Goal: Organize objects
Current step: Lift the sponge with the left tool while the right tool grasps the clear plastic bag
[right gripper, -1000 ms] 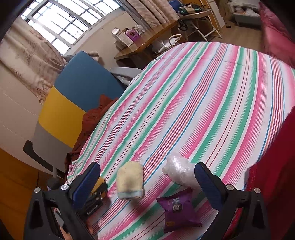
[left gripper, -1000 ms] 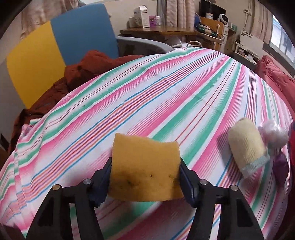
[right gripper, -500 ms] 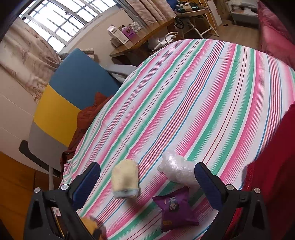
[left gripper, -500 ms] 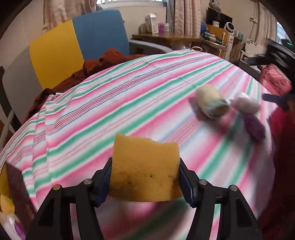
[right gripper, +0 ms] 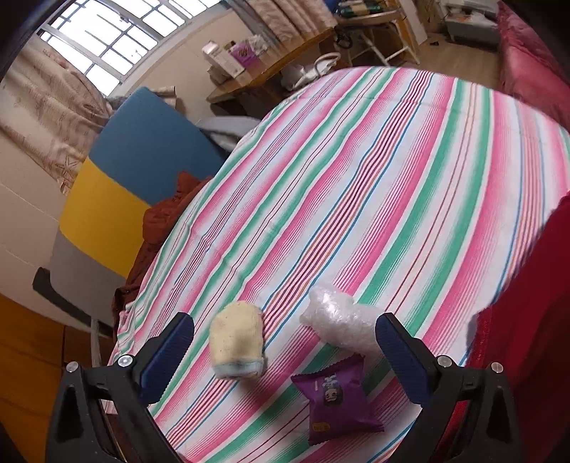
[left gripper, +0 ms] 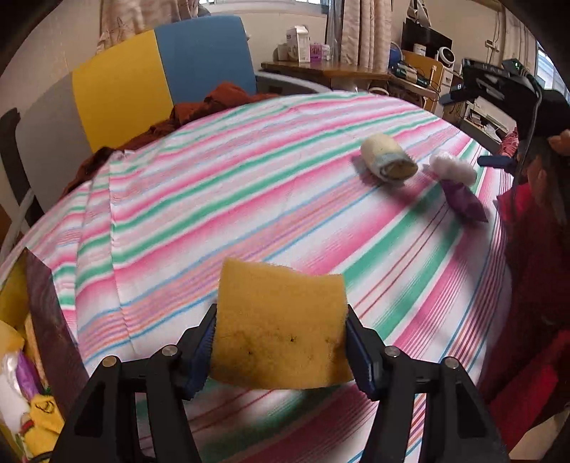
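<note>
Yellow sponge (left gripper: pixel 281 326): was pinched by the left tongs (left gripper: pixel 279 350).
Right tongs (right gripper: pixel 283 350): were spread above the purple packet (right gripper: pixel 335 400).

A striped cloth (right gripper: pixel 356 199) in pink, green and white covers the tabletop. Behind its far edge stands a blue and yellow panel (left gripper: pixel 156 74) with a rust-brown garment (left gripper: pixel 221 99) bunched against it (partly hidden by the cloth's edge). Farther back, a wooden desk (left gripper: pixel 327 69) carries small cartons (left gripper: pixel 297 44) beside pale curtains (left gripper: pixel 363 32).
</note>
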The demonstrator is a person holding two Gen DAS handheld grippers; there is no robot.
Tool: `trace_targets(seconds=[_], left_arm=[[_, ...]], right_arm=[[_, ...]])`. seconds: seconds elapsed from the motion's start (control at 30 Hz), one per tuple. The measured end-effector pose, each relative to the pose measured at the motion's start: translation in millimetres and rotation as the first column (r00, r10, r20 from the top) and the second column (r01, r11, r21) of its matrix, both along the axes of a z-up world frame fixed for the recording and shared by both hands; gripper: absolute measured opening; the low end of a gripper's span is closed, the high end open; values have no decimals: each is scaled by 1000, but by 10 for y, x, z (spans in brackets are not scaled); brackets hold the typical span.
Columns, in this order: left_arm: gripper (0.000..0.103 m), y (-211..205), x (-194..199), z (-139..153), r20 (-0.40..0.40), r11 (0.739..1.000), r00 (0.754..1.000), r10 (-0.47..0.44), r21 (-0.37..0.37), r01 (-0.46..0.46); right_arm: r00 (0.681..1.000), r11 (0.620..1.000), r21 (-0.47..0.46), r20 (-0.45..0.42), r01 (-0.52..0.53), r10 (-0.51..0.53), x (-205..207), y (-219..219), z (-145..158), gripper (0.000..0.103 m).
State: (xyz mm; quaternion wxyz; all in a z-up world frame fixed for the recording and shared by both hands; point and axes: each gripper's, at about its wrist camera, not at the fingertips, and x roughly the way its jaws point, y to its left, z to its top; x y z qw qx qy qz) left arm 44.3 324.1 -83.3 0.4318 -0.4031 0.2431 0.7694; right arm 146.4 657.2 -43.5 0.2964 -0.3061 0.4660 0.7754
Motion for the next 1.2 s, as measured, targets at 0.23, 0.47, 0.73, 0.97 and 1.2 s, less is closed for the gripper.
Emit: trace_targets(seconds=[0.23,0.47,0.73,0.97,1.2], left_arm=[[65,-43,-37,-52,36,1000,999,4,16,-5],[65,-75,-62,-76,53,999,999,5,36,-7],[66,-75,-68,-89,65,999,998,12,46,-15],[66,-75,-58,-97,56,999,998,13,47,-16],[66,-80,-54,-91,45,998,999,25,53,-27]], right_arm=[[986,987,-40,61,-154,157,-117,52,126,103],[868,920,47,353,-390,350,-248,76,219,102],[727,852,16,529,-523,437,-530,19,-76,72],[616,818,-73,622,-570,484,-747,-13,-448,32],[675,852,-36,593,-522,439,-683,95,-373,31]])
